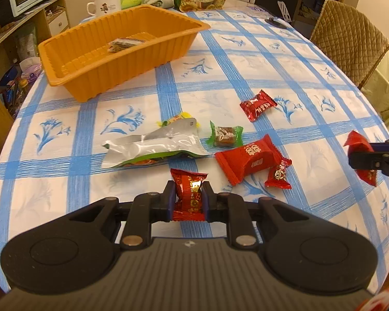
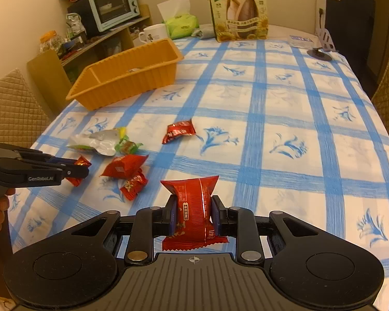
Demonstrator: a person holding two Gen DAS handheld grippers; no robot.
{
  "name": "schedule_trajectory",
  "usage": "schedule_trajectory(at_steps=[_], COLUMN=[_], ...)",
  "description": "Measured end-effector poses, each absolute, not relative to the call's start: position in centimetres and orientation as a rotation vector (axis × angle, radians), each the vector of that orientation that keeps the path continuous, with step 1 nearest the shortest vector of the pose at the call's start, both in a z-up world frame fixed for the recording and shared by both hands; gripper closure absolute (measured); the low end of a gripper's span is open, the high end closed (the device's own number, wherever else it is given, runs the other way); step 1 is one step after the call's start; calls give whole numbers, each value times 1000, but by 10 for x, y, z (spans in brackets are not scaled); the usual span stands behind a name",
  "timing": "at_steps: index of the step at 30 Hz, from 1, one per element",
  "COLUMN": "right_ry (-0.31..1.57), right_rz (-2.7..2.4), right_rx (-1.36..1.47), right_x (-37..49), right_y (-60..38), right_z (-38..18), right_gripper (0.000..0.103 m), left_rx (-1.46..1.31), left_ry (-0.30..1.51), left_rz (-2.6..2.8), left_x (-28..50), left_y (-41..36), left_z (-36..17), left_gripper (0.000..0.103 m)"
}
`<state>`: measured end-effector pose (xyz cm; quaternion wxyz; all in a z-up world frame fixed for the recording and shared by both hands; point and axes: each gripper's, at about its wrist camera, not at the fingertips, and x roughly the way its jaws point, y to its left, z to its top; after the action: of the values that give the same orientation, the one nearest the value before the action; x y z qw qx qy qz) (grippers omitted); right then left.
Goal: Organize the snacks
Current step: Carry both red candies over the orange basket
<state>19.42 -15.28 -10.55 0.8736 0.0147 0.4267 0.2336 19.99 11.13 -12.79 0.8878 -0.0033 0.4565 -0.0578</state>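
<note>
Nearest to me, my left gripper [image 1: 188, 198] is clenched across the middle of a small red candy packet [image 1: 189, 194], held just above the surface [image 1: 311, 59]. My right gripper [image 2: 192, 213] is likewise closed on a longer red snack packet [image 2: 194, 210], pinched at its waist with the crimped ends sticking out fore and aft. Both feel like light, crinkly foil to me: soft, a bit slippery, likely to twist if I squeeze an end seam, so the mid-body pinch seems the right hold.

Just beyond lies the loose pile: a big red wrapped sweet [image 1: 246, 159] with a small red candy [image 1: 278, 175] touching it, a green-wrapped brown sweet [image 1: 224, 136], a flat silver pouch [image 1: 153, 147], and farther out a lone red packet [image 1: 258, 105].

Farther still sits the orange basket [image 1: 96, 77], well apart from the pile. The left view looks into it and shows a small dark packet [image 1: 124, 44] already on its floor; the right view sees mostly its outer wall. The right view alone reads the sunflower seed bag [image 2: 237, 7] print clearly at the far edge.
</note>
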Motion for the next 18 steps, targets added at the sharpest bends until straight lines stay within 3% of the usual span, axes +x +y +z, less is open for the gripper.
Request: schedule_trajectory(at_steps=[18], right_ry=[831], right_rz=[589], right_rx=[36], right_x=[241], right_y=[-102], right_z=[-75], right_gripper=[76], left_rx=[-54], left_ry=[851], left_rz=[-68], left_x=[218], left_y=[157], left_z=[-66], left_gripper=[84])
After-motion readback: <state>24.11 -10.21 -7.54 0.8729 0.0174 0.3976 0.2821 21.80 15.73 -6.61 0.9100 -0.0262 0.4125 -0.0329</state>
